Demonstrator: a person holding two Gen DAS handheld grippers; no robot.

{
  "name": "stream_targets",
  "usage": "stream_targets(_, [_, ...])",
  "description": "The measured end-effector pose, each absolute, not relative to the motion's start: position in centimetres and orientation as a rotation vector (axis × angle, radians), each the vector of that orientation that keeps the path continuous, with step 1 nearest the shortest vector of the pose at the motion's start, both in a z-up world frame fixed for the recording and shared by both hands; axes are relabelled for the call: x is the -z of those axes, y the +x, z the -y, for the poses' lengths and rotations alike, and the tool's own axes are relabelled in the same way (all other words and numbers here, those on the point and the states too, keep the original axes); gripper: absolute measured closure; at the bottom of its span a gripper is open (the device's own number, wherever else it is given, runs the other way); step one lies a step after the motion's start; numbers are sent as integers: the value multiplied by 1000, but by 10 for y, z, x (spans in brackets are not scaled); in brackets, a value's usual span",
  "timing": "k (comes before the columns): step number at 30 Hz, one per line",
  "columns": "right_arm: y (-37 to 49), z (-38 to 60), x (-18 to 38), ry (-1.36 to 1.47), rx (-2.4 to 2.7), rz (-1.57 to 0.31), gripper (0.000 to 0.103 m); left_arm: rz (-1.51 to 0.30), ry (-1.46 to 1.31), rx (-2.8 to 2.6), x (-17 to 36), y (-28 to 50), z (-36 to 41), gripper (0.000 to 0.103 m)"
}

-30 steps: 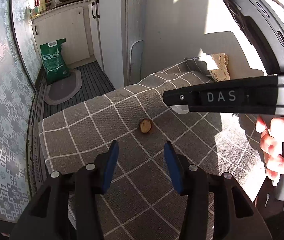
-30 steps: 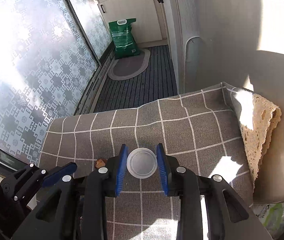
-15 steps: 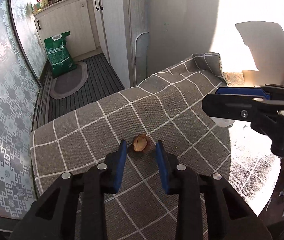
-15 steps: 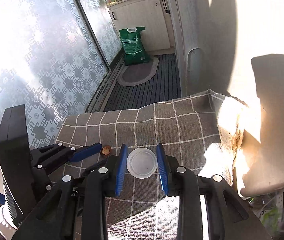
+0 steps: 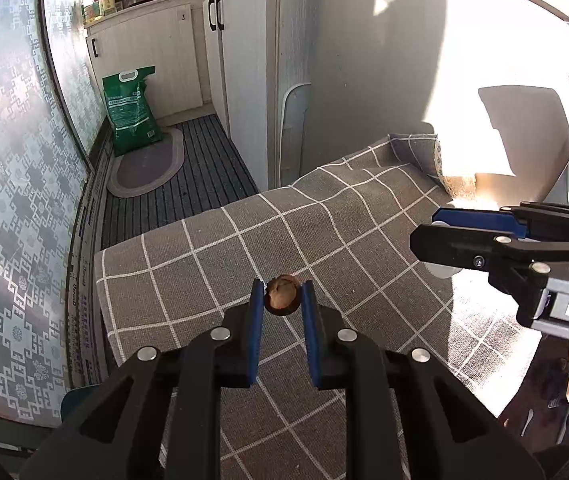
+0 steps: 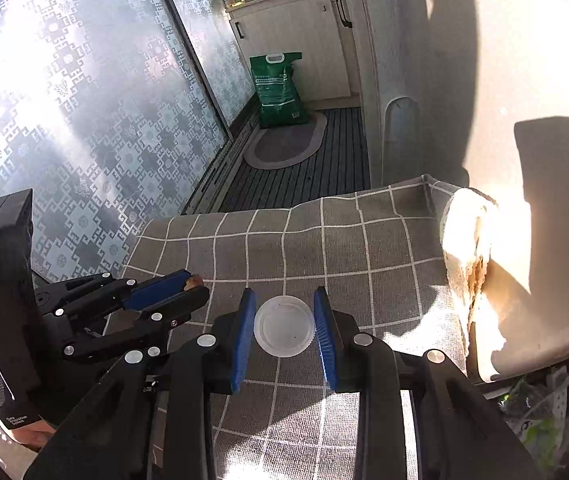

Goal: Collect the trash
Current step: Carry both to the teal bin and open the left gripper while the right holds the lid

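A small brown nut shell [image 5: 281, 295] sits pinched between the blue fingers [image 5: 255, 320] of the left gripper [image 5: 282, 300], just above the grey checked cloth [image 5: 324, 220] covering the worktop. To its right, the right gripper [image 6: 284, 326] is clenched on a round translucent plastic lid [image 6: 284, 326], also over the cloth. Beyond, a green bag [image 5: 132, 110] stands on the floor by white cabinets [image 5: 152, 52].

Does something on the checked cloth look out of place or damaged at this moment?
Yes: the checked cloth is rumpled at its far right corner, bunched against the wall. The cracked nutshell in the left gripper and the plastic lid in the right gripper are litter.
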State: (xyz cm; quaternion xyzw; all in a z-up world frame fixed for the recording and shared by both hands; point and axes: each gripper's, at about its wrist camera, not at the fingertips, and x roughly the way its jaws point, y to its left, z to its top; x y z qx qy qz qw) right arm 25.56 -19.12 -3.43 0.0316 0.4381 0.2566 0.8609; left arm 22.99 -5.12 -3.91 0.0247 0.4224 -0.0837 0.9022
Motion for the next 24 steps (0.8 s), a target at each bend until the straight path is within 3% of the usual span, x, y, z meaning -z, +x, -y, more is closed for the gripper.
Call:
stream_targets(14, [220,125,16,32,-644,-887,73,-815,6,109,10,169,-8,83])
stream_targets(24, [191,78,7,34,-733,-868,73,-842,-48,31,21,132,-82,83])
